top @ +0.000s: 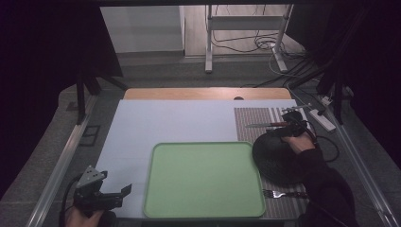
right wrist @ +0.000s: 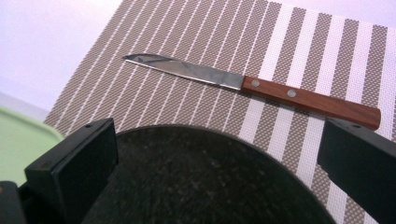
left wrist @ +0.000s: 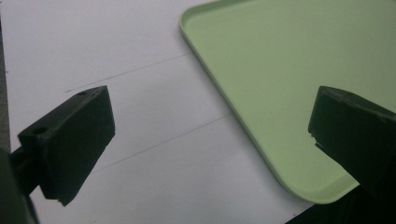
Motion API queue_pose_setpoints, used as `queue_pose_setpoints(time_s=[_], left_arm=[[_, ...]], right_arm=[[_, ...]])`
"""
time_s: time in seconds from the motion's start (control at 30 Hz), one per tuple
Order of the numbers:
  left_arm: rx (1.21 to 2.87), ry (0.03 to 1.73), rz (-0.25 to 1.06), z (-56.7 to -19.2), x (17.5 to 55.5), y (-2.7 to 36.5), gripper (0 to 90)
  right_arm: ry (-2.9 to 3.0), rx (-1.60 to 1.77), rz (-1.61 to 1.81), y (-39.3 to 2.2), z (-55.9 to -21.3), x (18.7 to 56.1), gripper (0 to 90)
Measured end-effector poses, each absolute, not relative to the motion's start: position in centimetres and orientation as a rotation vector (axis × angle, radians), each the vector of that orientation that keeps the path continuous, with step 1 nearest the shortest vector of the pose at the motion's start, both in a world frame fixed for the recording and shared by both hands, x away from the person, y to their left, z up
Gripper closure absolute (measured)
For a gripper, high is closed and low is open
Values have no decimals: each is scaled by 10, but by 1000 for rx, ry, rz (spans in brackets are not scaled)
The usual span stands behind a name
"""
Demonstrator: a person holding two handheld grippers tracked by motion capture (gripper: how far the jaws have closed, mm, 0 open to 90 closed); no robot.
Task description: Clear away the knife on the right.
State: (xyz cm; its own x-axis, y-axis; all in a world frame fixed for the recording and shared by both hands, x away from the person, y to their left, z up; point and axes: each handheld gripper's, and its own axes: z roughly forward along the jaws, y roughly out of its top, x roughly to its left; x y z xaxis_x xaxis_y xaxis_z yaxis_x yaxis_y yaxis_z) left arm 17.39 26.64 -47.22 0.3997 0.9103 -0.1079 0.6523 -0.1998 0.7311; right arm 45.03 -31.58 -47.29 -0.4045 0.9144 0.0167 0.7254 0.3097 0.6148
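A light green tray (top: 203, 177) lies at the table's front centre on a white sheet. Right of it, a striped placemat (top: 257, 118) carries a black round plate (top: 279, 161), a wooden-handled knife (top: 267, 125) beyond it, and a fork (top: 279, 193) near the front. My right gripper (top: 289, 127) hovers open over the plate's far rim; its view shows the plate (right wrist: 196, 182) below the jaws and the knife (right wrist: 252, 86) just ahead. My left gripper (top: 120, 194) is open at the front left, its jaws pointing at the tray's near left corner (left wrist: 299, 186).
A wooden table edge (top: 208, 93) runs along the back. A power strip (top: 324, 118) and cables lie off the right side. A metal stand (top: 246, 28) is on the floor behind. Bare white sheet (top: 175, 120) stretches behind and left of the tray.
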Motion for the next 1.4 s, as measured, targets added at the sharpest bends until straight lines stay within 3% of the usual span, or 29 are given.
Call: queue_pose_setpoints(time_s=[0.67, 0.87, 1.03, 1.1, 1.13, 1.2, 1.4], left_arm=[[1943, 1336, 452, -472, 174, 267, 12], [1944, 1337, 450, -472, 175, 266, 12], [1943, 1338, 447, -473, 175, 267, 13], [1943, 1339, 447, -473, 175, 267, 13], [1944, 1339, 447, -473, 175, 266, 14], [1947, 1336, 448, -472, 175, 266, 17], [1949, 1334, 448, -473, 175, 266, 19]], right_arm=[[2217, 1516, 714, -319, -482, 487, 9], [2214, 1508, 715, -326, -481, 495, 286], [2220, 1519, 722, -335, -478, 502, 615], [2226, 1520, 720, -337, -478, 503, 668], [2236, 1540, 713, -342, -479, 508, 791], [2253, 1556, 698, -346, -481, 512, 883], [2236, 1547, 651, -353, -487, 523, 895]])
